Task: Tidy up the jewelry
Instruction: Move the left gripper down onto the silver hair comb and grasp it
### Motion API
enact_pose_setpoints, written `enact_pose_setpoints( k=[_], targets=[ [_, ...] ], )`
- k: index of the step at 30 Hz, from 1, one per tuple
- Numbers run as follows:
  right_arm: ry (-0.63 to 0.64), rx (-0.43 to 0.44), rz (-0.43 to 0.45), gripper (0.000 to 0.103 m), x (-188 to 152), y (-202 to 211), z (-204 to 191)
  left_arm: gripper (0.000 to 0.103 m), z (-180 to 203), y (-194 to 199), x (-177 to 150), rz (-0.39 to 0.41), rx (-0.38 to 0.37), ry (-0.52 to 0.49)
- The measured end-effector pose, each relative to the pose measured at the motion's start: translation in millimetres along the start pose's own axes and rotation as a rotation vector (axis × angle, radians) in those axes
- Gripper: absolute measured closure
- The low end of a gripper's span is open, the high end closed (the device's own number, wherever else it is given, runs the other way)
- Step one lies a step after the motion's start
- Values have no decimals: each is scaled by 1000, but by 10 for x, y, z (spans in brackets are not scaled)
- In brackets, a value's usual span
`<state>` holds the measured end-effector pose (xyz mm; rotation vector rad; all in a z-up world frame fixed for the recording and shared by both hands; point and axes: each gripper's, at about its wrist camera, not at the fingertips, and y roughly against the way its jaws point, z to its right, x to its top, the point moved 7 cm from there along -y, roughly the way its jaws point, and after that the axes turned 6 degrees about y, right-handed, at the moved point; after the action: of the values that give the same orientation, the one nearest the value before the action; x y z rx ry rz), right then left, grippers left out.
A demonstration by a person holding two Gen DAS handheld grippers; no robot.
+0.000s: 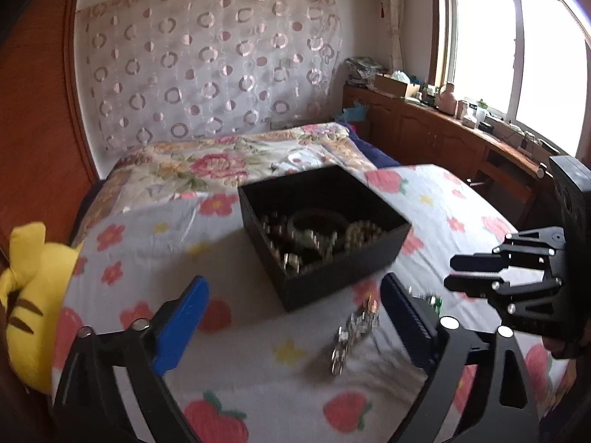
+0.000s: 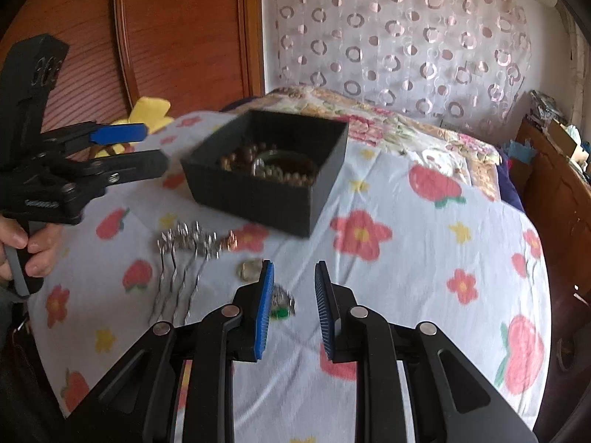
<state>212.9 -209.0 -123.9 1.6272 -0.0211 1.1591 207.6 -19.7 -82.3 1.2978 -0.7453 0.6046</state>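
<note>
A black open box (image 1: 332,280) (image 2: 251,199) on the flowered cloth holds beaded bracelets (image 1: 362,232) (image 2: 273,175) and a bangle. A silver hair comb (image 1: 354,332) (image 2: 188,243) lies in front of the box. My left gripper (image 1: 295,313) (image 2: 147,149) is wide open above the cloth, and the comb lies between its blue pads without touching them. My right gripper (image 2: 293,295) (image 1: 452,272) is open a little. A small green and silver piece (image 2: 282,306) (image 1: 436,301) lies on the cloth beside its left pad, which partly hides it. A small round piece (image 2: 249,269) sits close by.
The round table wears a strawberry-print cloth (image 1: 258,369) (image 2: 406,258). A yellow plush toy (image 1: 26,295) (image 2: 147,110) sits at the table's left edge. A bed with a floral quilt (image 1: 221,162) is behind. Wooden cabinets (image 1: 424,129) run under the window.
</note>
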Motion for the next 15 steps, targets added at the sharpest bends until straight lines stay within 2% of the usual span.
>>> enact_pose_setpoints(
  k=[7, 15],
  targets=[
    [0, 7, -63, 78, -113, -158, -37, 11, -76, 2, -273, -41, -17, 22],
    [9, 31, -108, 78, -53, -299, -65, 11, -126, 11, -357, -59, -10, 29]
  ],
)
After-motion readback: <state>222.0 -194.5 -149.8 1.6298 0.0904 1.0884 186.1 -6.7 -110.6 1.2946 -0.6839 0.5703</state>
